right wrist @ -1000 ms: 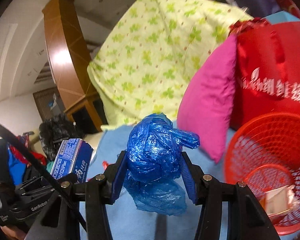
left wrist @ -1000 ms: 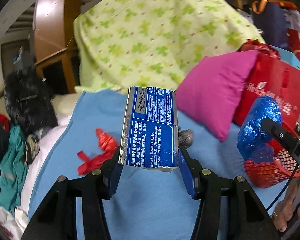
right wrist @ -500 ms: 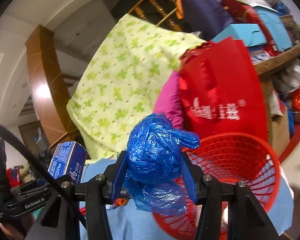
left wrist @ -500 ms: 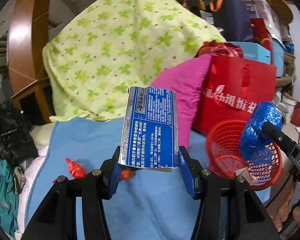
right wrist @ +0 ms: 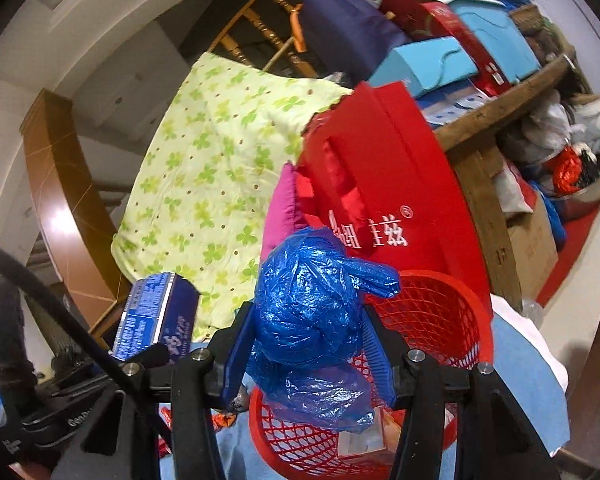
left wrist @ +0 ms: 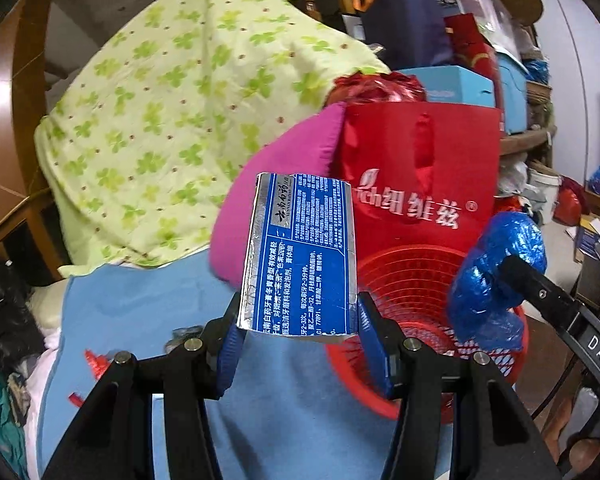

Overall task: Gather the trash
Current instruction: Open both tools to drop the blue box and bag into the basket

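Observation:
My left gripper (left wrist: 300, 344) is shut on a blue and silver toothpaste box (left wrist: 300, 256), held upright just left of the red mesh basket (left wrist: 416, 280). In the right wrist view my right gripper (right wrist: 308, 352) is shut on a crumpled blue plastic bag (right wrist: 312, 320), which hangs over the near rim of that basket (right wrist: 440, 312). The box (right wrist: 156, 316) shows at the left of that view. The blue bag (left wrist: 496, 276) appears at the right of the left wrist view, above the basket. Paper scraps (right wrist: 368, 436) lie inside the basket.
The basket stands on a blue sheet (left wrist: 140, 304). Behind it are a red tote bag (left wrist: 420, 168), a pink pillow (left wrist: 284, 184) and a green-patterned quilt (left wrist: 180, 100). Red wrapper scraps (left wrist: 96, 364) lie on the sheet at left. Boxes and bags crowd the shelves (right wrist: 440, 52) at the right.
Both grippers have swung right toward the red basket with their loads. The basket has come from the edge to the centre of both views; the blue bag now hangs over its rim.

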`<control>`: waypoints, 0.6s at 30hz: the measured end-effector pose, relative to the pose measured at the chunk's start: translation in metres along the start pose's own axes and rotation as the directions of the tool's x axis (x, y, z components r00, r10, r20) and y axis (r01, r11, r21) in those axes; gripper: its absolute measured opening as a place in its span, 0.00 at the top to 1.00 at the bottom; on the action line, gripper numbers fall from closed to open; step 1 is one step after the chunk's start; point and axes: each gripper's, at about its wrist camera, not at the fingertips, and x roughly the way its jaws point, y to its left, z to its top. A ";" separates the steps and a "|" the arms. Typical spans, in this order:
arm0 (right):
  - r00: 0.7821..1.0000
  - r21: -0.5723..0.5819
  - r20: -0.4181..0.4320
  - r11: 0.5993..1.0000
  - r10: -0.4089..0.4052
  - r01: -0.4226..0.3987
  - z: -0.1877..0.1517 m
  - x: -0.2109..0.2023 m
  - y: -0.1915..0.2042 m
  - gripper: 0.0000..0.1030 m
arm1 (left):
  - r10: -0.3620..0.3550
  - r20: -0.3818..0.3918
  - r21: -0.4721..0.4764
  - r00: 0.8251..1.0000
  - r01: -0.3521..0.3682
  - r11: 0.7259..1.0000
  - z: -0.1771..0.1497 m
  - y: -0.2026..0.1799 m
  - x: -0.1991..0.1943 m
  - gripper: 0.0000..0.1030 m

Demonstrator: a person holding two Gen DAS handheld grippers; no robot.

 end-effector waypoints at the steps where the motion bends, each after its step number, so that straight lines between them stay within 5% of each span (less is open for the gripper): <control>1: 1.000 0.013 -0.001 1.000 -0.007 0.007 0.001 0.001 -0.003 0.45 | -0.028 -0.006 0.003 1.000 0.028 1.000 0.002 -0.004 0.006 0.45; 4: 1.000 0.067 -0.005 0.998 -0.019 0.019 0.004 0.002 -0.014 0.42 | -0.137 -0.039 -0.009 0.990 0.136 0.991 0.005 -0.013 0.023 0.40; 7: 1.000 0.122 -0.009 0.992 -0.018 0.019 0.008 0.003 -0.026 0.26 | -0.255 -0.095 -0.038 0.962 0.253 0.967 0.006 -0.015 0.045 0.37; 9: 1.000 0.153 -0.004 0.988 -0.011 0.012 0.010 0.002 -0.033 0.25 | -0.300 -0.127 -0.064 0.945 0.294 0.954 0.003 -0.012 0.053 0.36; 13: 1.000 0.156 0.000 0.988 -0.013 0.013 0.011 0.002 -0.033 0.25 | -0.303 -0.128 -0.099 0.944 0.292 0.951 -0.008 0.001 0.050 0.36; 18: 1.000 0.098 0.003 0.995 -0.001 0.001 0.008 0.008 -0.010 0.25 | -0.196 -0.114 -0.062 0.974 0.190 0.980 -0.020 0.025 0.033 0.34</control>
